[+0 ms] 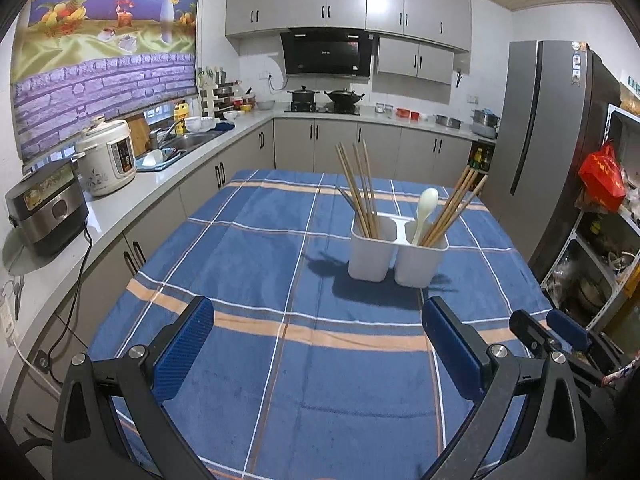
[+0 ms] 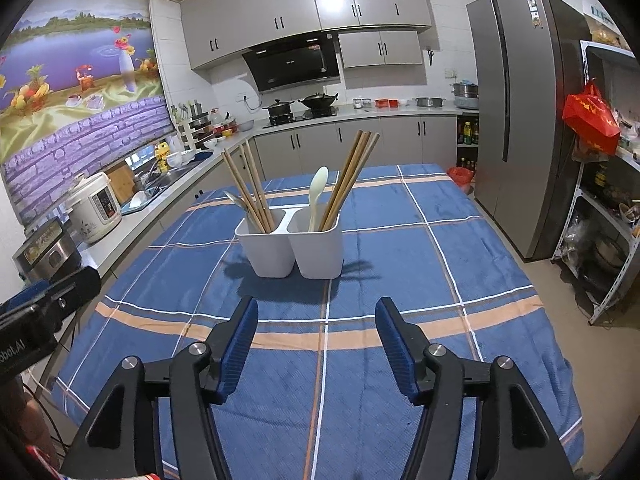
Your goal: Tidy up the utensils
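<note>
A white two-compartment utensil holder (image 1: 398, 254) (image 2: 292, 246) stands on the blue plaid tablecloth (image 1: 280, 352) (image 2: 400, 264). Its left compartment holds wooden chopsticks (image 1: 360, 188) (image 2: 248, 188) and a metal spoon (image 2: 236, 200). Its right compartment holds more wooden chopsticks (image 1: 454, 208) (image 2: 348, 176) and a pale plastic spoon (image 1: 424, 210) (image 2: 317, 196). My left gripper (image 1: 318, 344) is open and empty, low over the cloth, short of the holder. My right gripper (image 2: 318, 344) is open and empty, also short of the holder. The right gripper shows at the left wrist view's right edge (image 1: 548, 332).
A kitchen counter (image 1: 132, 192) with two rice cookers (image 1: 108, 156) and a sink runs along the left. A grey fridge (image 2: 516, 120) and a cluttered metal shelf (image 2: 608, 208) with a red bag (image 2: 590, 120) stand to the right.
</note>
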Demonstrator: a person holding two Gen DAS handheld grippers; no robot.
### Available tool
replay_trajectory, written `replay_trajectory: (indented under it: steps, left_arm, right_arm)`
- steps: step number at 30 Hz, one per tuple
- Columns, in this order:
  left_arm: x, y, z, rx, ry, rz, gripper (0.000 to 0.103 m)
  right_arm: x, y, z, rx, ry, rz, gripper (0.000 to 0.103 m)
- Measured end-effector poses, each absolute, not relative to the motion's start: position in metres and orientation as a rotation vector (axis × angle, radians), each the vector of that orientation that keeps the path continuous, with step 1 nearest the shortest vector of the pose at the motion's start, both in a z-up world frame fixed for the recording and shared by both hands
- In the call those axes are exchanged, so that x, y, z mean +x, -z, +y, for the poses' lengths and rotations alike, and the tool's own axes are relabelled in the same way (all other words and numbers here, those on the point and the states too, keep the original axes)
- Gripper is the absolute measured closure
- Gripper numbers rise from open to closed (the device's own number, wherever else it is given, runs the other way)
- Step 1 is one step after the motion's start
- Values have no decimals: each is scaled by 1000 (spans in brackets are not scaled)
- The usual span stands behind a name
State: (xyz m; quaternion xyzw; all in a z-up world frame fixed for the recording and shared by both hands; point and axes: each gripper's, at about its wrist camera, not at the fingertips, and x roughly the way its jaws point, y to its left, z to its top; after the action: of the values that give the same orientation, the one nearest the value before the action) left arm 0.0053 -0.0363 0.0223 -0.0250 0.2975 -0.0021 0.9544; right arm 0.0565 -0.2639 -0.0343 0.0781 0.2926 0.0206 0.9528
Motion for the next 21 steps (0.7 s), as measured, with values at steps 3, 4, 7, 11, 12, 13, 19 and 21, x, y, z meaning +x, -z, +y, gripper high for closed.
replay_trajectory:
  steps: [3, 4, 7, 11, 12, 13, 19, 21]
  left_arm:
    - [5, -20, -36, -51, 2, 616, 0]
    - [5, -19, -36, -48, -1, 619, 0]
    - [6, -18, -36, -39, -6, 625, 0]
    - [7, -15, -39, -31, -4, 638, 0]
    - [7, -15, -40, -29, -3, 641, 0]
    - [7, -14, -40, -28, -3, 643, 0]
    - [10, -9, -43, -27, 6, 668, 0]
    - [11, -8, -44, -27, 10, 676, 0]
  right_arm:
    - [57, 35, -263, 154, -43, 598, 36]
    - [56, 35, -262, 153, -43, 599, 36]
    - [56, 35, -262, 153, -42, 601, 35]
    - [57, 36, -262, 153, -36, 604, 35]
    - [57, 36, -263, 154, -34, 605, 34]
    - [57, 37, -263, 155, -32, 606, 34]
    - [56, 40, -267, 161, -11, 608, 33]
    - [56, 40, -268, 162, -4, 608, 33]
